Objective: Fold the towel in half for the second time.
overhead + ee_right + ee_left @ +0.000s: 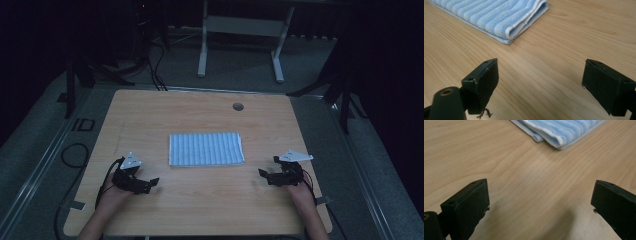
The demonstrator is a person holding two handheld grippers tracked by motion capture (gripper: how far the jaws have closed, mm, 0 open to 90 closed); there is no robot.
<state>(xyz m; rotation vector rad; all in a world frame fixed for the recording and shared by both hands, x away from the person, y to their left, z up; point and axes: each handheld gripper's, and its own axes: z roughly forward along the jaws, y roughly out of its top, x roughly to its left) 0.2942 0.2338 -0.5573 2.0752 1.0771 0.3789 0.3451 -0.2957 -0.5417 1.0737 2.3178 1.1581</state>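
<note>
Lying flat, folded towel [206,149] runs lengthwise between left gripper [146,185] and right gripper [266,174]; both gape wide, empty.

towel [206,149]: ribbed terry cloth, soft | table [200,200]: smooth matt wood grain | jaws: matt black plastic

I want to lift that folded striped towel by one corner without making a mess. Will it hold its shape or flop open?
The towel will probably flop: the right gripper view shows soft ribbed cloth folded in loose layers, so a corner pinch may catch only the top layer and unfold it. It looks light. Pushed, it would likely bunch up on the table rather than slide whole.
</note>
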